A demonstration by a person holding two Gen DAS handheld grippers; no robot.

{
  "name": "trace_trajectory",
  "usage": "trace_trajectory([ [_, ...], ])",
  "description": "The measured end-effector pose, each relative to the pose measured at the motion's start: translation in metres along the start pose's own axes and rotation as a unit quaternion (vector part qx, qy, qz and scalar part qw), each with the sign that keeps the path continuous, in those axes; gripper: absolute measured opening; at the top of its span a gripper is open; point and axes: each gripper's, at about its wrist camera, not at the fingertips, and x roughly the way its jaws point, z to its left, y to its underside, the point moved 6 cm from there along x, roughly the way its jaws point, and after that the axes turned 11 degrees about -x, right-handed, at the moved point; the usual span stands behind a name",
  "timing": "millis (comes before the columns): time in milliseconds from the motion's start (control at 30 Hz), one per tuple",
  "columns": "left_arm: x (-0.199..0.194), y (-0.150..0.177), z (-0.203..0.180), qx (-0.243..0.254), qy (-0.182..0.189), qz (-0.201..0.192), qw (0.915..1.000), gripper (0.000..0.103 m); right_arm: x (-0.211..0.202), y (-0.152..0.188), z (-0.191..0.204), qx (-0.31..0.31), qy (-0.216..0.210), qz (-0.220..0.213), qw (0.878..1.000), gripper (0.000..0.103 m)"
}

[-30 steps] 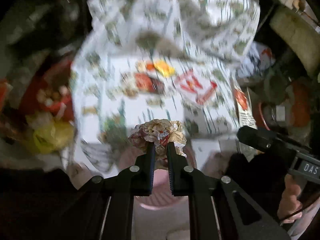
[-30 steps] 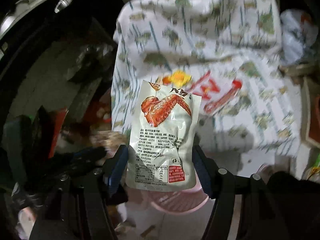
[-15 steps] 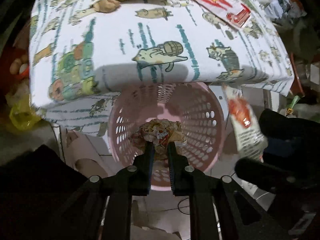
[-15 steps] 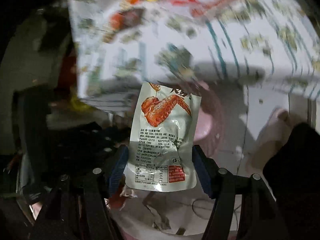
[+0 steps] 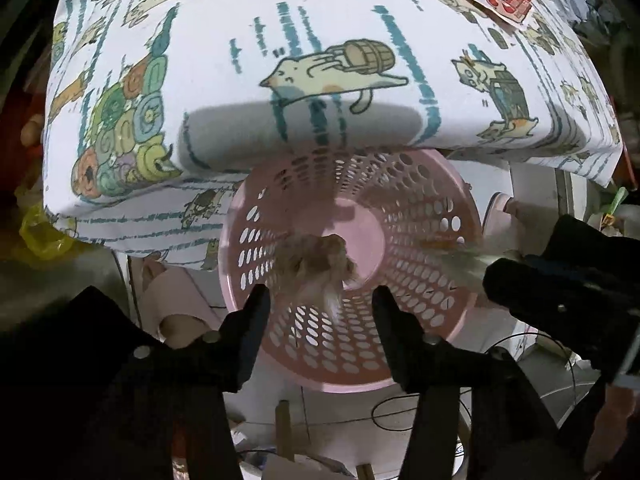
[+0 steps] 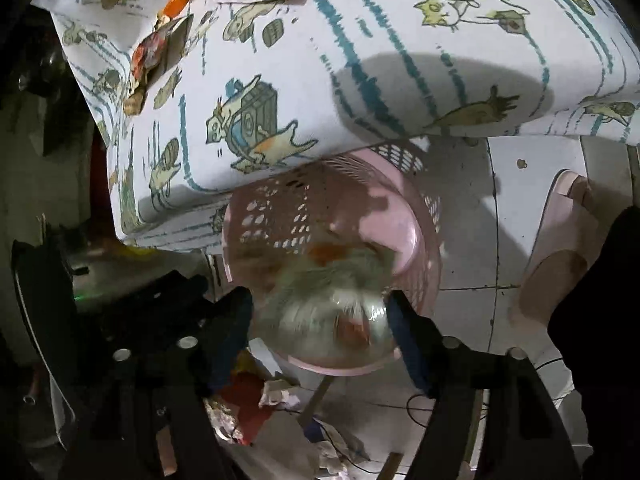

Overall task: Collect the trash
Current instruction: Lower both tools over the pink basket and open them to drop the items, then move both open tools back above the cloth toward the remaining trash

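A pink perforated waste basket stands on the floor, partly under the table edge; it also shows in the right wrist view. My left gripper is open above it, and a crumpled wrapper, blurred, is falling into the basket. My right gripper is open over the basket rim, and the chicken-wing snack packet, blurred, is dropping between its fingers. More wrappers lie on the cat-print tablecloth.
The table edge overhangs the basket's far side. A red and white packet lies on the table at the right. Scraps and cables lie on the tiled floor. A foot in a pink slipper stands right of the basket.
Both grippers came down from the tabletop to above the basket. Both have opened: the crumpled wrapper and the snack packet have been let go and are falling.
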Motion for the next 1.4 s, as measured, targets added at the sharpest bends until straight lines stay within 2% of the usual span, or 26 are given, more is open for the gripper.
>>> trace_trajectory([
  [100, -0.006, 0.001, 0.005, -0.011, 0.001, 0.002, 0.9999, 0.053, -0.005, 0.000, 0.000, 0.009, 0.000, -0.006, 1.000, 0.081],
  [167, -0.019, 0.002, 0.009, -0.014, -0.004, -0.012, 0.9998, 0.053, -0.016, -0.001, 0.001, 0.011, 0.006, -0.021, 1.000, 0.081],
  [267, -0.043, 0.000, 0.012, -0.006, -0.014, -0.038, 0.9992, 0.053, -0.044, -0.007, 0.014, -0.018, 0.022, -0.067, 0.997, 0.081],
  [333, -0.067, -0.001, 0.009, -0.001, 0.005, -0.066, 0.9978, 0.053, -0.068, -0.011, 0.026, -0.051, 0.043, -0.109, 0.992, 0.081],
  [533, -0.138, -0.007, 0.012, -0.004, 0.025, -0.160, 0.9869, 0.053, -0.130, -0.020, 0.058, -0.130, 0.110, -0.220, 0.961, 0.081],
  [733, -0.196, -0.028, 0.026, -0.016, 0.037, -0.218, 0.9751, 0.053, -0.169, -0.030, 0.079, -0.164, 0.139, -0.264, 0.940, 0.081],
  [900, -0.234, -0.059, 0.032, 0.001, 0.027, -0.270, 0.9624, 0.064, -0.214, -0.048, 0.099, -0.197, 0.165, -0.297, 0.920, 0.081],
  [967, -0.244, -0.071, 0.029, 0.016, 0.028, -0.284, 0.9582, 0.075, -0.231, -0.059, 0.107, -0.217, 0.185, -0.312, 0.906, 0.081],
  [1067, -0.255, -0.090, 0.024, 0.029, 0.027, -0.300, 0.9530, 0.082, -0.243, -0.079, 0.110, -0.228, 0.208, -0.322, 0.895, 0.081],
  [1167, -0.258, -0.111, 0.024, 0.025, 0.031, -0.305, 0.9516, 0.084, -0.243, -0.097, 0.106, -0.226, 0.214, -0.326, 0.893, 0.081],
  [1267, -0.250, -0.128, 0.027, 0.018, 0.022, -0.302, 0.9528, 0.086, -0.230, -0.106, 0.095, -0.212, 0.210, -0.325, 0.897, 0.081],
  [1400, -0.209, -0.147, 0.038, -0.005, 0.025, -0.254, 0.9669, 0.086, -0.198, -0.121, 0.074, -0.197, 0.212, -0.280, 0.915, 0.081],
])
